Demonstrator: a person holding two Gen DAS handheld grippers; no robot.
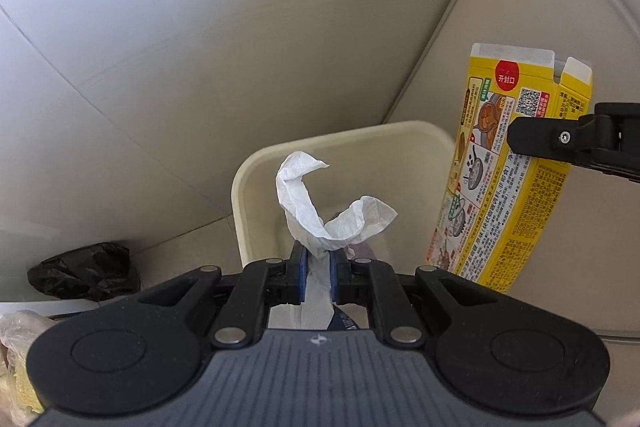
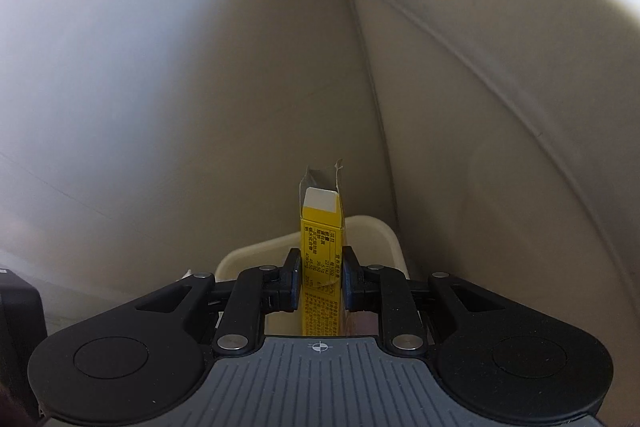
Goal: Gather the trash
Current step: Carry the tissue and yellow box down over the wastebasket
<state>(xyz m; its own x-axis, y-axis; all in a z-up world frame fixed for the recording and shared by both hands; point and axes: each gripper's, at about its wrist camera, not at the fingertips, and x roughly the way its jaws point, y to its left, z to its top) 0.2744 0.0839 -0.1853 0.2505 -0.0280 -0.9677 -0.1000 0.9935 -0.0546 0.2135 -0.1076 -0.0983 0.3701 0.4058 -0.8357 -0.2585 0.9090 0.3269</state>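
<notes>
Cream bin (image 1: 340, 143) on the floor by the wall, both grippers above it. Yellow box (image 1: 516, 163) upright over the bin's right rim, right gripper (image 2: 320, 277) clamped on its narrow sides. White tissue (image 1: 320, 211) pinched in left gripper (image 1: 319, 267), over the bin opening. Black bag (image 1: 84, 273) on the floor, left.

White tissue (image 1: 316, 211), yellow printed carton (image 1: 516, 179), cream bin (image 1: 256, 183).
</notes>
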